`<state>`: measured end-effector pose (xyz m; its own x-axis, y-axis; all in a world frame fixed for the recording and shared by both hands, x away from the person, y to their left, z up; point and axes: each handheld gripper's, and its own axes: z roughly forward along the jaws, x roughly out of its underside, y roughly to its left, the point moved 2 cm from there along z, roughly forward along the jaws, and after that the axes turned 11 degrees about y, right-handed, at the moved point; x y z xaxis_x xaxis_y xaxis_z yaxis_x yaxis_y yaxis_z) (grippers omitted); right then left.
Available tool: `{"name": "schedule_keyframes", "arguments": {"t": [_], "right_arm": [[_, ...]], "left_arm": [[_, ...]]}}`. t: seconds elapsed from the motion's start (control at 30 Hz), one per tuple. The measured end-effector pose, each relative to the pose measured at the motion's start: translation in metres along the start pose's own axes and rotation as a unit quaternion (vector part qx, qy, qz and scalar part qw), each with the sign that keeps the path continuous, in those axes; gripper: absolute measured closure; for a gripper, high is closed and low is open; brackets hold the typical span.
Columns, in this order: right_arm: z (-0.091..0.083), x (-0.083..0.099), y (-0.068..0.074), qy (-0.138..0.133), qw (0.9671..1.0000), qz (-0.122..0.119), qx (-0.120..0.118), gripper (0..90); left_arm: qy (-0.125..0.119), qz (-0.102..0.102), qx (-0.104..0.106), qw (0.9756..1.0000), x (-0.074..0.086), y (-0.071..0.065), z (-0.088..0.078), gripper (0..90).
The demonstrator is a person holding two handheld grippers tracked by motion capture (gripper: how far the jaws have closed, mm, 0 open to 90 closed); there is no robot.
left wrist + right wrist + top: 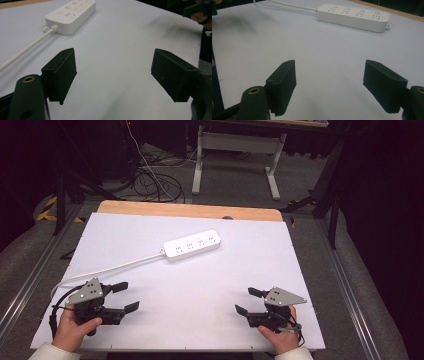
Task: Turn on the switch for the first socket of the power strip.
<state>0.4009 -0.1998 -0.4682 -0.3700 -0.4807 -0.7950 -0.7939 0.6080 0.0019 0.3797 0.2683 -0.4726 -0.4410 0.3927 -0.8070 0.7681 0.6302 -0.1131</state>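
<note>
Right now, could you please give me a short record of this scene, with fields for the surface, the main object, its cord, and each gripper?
surface: white table top with a wooden strip along its far edge
main object: white power strip, flat near the table's middle, four sockets facing up
cord: white cable running from the strip toward the table's left edge
left gripper: open, empty, near the front left corner
right gripper: open, empty, near the front right corner
contact: neither gripper touches the strip

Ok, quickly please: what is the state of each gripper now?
Left gripper: open, holding nothing.
Right gripper: open, holding nothing.
</note>
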Motion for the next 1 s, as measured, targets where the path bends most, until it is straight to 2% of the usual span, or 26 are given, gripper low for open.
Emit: {"name": "schedule_keyframes", "arguments": {"t": [0.1,0.17,0.27,0.4,0.57,0.7,0.8,1.0], "right_arm": [[0.0,0.0,0.0,0.001,1.0,0.0,0.0,26.9],[0.0,0.0,0.0,0.0,1.0,0.0,0.0,26.9],[-0.001,0.0,0.0,0.0,1.0,0.0,0.001,26.9],[-0.001,0.001,-0.001,0.0,1.0,0.0,0.001,26.9],[-0.002,0.0,0.0,-0.003,1.0,0.0,0.002,26.9],[-0.003,0.0,0.0,-0.004,1.0,0.0,0.002,26.9],[-0.002,0.0,0.0,-0.003,1.0,0.001,0.002,26.9],[-0.001,0.0,0.0,-0.001,1.0,0.001,0.002,26.9]], "left_arm": [[0.016,0.012,-0.01,0.9998,0.008,0.001,0.003,21.2],[0.033,0.032,-0.026,0.9986,0.014,0.001,0.006,21.6],[0.039,0.042,-0.023,0.9981,0.018,-0.002,0.006,21.7],[0.027,0.034,-0.01,0.999,0.018,-0.006,0.006,21.9],[0.004,0.006,-0.012,0.9999,0.015,-0.002,0.005,22.2],[-0.003,0.001,-0.018,0.9998,0.015,0.001,0.001,22.1],[0.002,0.016,-0.034,0.9993,0.015,0.002,0.0,22.0],[0.006,0.033,-0.049,0.9982,0.014,0.001,-0.003,21.6]]}}
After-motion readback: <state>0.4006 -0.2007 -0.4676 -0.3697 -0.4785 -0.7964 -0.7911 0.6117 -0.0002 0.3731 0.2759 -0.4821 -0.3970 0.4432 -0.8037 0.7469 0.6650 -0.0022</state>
